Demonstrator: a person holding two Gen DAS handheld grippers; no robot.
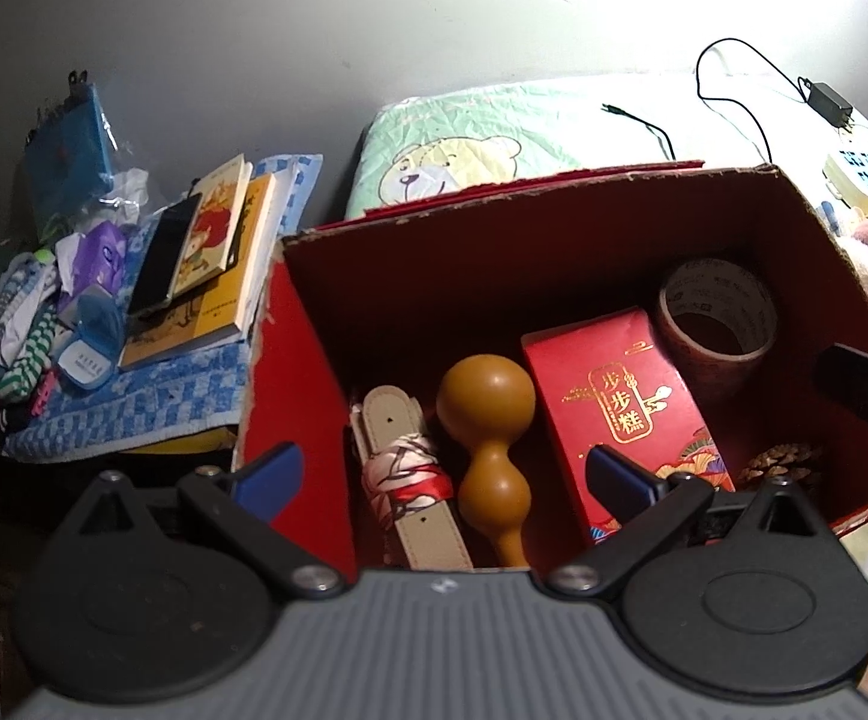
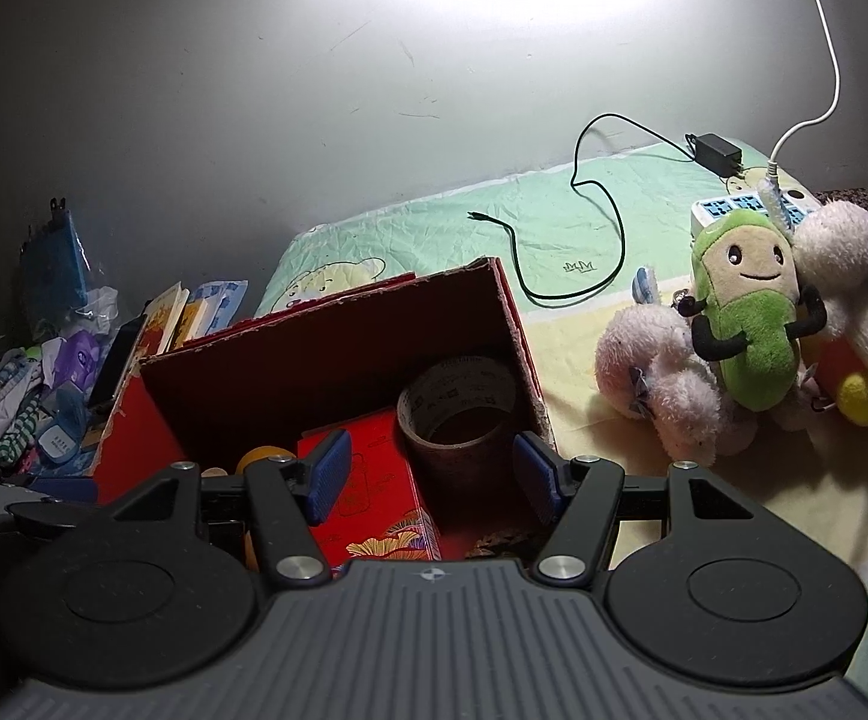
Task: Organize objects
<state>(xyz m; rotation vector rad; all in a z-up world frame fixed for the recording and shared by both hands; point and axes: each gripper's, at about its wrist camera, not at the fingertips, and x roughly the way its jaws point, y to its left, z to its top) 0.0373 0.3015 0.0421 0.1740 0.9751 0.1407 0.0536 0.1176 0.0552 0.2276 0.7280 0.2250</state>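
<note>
**Ana:** Nearest the lens, both tools hung over the open red cardboard box (image 1: 308, 324) on the bed, didn't they?

**Bo:** Yes. The left gripper (image 1: 445, 474) had its jaws spread wide with nothing between them, above the box's near edge. The right gripper (image 2: 431, 471) was likewise released and empty, over the box's right half.

**Ana:** Why hover there?

**Bo:** My guess: the box served as the collecting bin, so both paused above it between loads.

**Ana:** And inside it?

**Bo:** Largest first: a red gift carton with gold lettering (image 1: 619, 414), lying flat in the middle. Behind it, against the right wall, a roll of brown packing tape (image 1: 715, 318) stood on its edge. Left of the carton lay an amber gourd-shaped wooden piece (image 1: 487, 444), then a cream leather belt (image 1: 416, 480) with patterned red ribbon around it. A small brown pine cone (image 1: 784, 465) sat in the near right corner.

**Ana:** Anything left outside?

**Bo:** A green-and-tan smiling plush toy (image 2: 751, 324) on the bed, well right of the box.
</note>
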